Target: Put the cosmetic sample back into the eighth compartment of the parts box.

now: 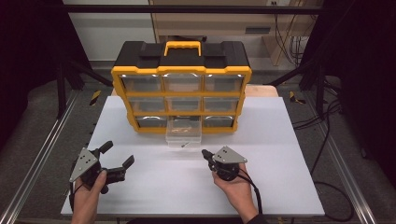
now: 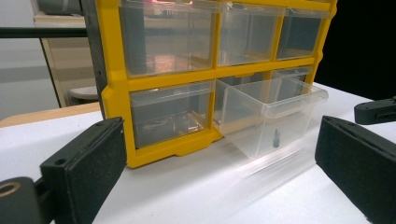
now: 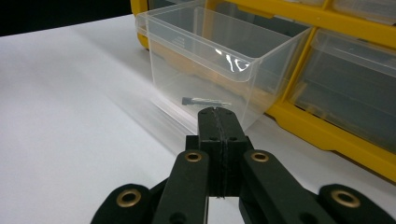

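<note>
My left tool rests at the left of the white table, in my left hand. Its jaws stand wide apart with nothing between them. In the left gripper view they frame the lower rows of the yellow organizer and point toward it.

At the middle of the table's far half stands the organizer, black on top with a yellow handle and three rows of three clear drawers. The middle drawer of the bottom row is pulled out toward me. Its long axis runs from the cabinet to my side of the table, and its open top faces up. The drawer rests partly in its slot, and its front wall stands forward of the yellow frame.

Inside the drawer lies a small dark screw. In the right gripper view it lies flat on the drawer floor near the front wall. Its long axis runs roughly parallel to that wall, with its dark head at the left end.

My right tool, in my right hand, is closed on nothing. Its jaws meet flat against each other. The tips point at the drawer's front wall and stand just short of it, in line with the screw.
</note>
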`<state>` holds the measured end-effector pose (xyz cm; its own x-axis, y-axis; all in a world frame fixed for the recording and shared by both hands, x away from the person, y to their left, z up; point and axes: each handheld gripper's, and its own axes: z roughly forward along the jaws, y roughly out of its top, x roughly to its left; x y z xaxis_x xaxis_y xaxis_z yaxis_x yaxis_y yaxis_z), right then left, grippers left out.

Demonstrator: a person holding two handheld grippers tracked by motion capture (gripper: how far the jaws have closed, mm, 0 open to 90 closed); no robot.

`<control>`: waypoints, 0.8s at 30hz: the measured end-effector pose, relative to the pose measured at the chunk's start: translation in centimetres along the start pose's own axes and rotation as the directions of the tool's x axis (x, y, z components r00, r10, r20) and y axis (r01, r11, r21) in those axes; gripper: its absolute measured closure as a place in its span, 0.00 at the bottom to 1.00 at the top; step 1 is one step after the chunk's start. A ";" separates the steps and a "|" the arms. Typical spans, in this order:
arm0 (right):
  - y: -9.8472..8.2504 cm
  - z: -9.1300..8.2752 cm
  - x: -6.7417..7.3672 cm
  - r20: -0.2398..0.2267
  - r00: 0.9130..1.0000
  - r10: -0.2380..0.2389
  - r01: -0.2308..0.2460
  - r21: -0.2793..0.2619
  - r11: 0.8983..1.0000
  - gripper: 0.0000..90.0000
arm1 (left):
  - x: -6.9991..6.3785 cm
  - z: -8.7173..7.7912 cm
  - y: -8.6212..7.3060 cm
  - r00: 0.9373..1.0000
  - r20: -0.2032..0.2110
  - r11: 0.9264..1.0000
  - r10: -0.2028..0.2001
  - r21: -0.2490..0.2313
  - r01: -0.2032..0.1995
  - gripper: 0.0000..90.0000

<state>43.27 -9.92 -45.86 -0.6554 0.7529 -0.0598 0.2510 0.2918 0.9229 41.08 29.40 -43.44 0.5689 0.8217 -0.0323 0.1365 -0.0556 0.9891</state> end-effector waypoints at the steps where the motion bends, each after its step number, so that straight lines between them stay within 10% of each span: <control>1: 0.0 0.1 0.1 -0.002 1.000 -0.001 0.001 0.000 1.000 1.00 | 0.0 0.0 0.0 1.000 -0.001 1.000 -0.001 0.001 0.001 0.02; 24: 0.1 2.1 0.9 -0.035 0.999 0.005 -0.004 0.025 1.000 1.00 | -0.2 0.1 0.0 1.000 0.012 1.000 0.001 0.006 -0.001 0.02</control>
<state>44.19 -8.02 -46.60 -0.6788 0.7331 -0.0414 0.2715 0.3029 0.9136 41.08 29.21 -43.49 0.5786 0.8150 -0.0327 0.1404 -0.0599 0.9883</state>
